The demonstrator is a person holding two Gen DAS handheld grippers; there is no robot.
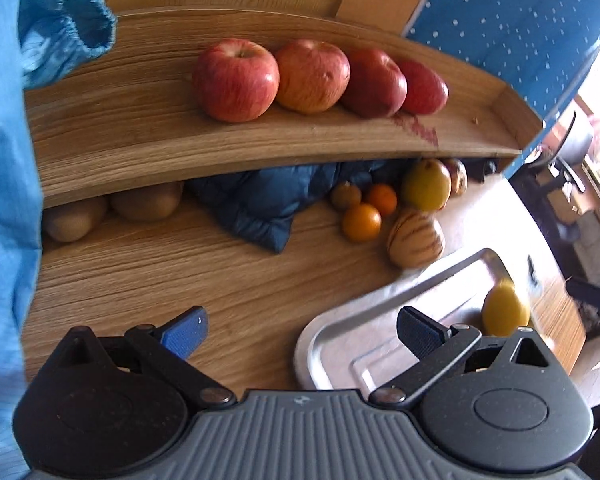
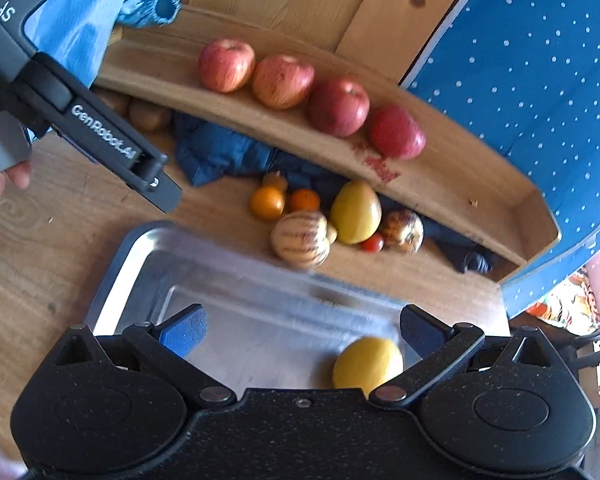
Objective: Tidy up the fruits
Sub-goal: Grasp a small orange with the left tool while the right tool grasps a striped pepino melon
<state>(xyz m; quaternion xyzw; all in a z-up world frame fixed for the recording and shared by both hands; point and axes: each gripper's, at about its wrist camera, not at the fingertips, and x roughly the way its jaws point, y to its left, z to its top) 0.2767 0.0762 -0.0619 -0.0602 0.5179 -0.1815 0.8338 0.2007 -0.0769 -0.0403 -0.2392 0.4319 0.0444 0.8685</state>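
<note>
Apples (image 1: 316, 78) on shelf (image 1: 140, 120), lemon (image 2: 367, 362) in tray (image 2: 140, 252)

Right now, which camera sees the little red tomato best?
The right wrist view. The small red tomato shows there, on the table between the big yellow-green fruit and a dark striped fruit. In the left wrist view I cannot find it; it seems hidden behind the other fruit under the wooden shelf.

Both wrists downward, near, sharing tray (image 1: 380, 300)
</note>
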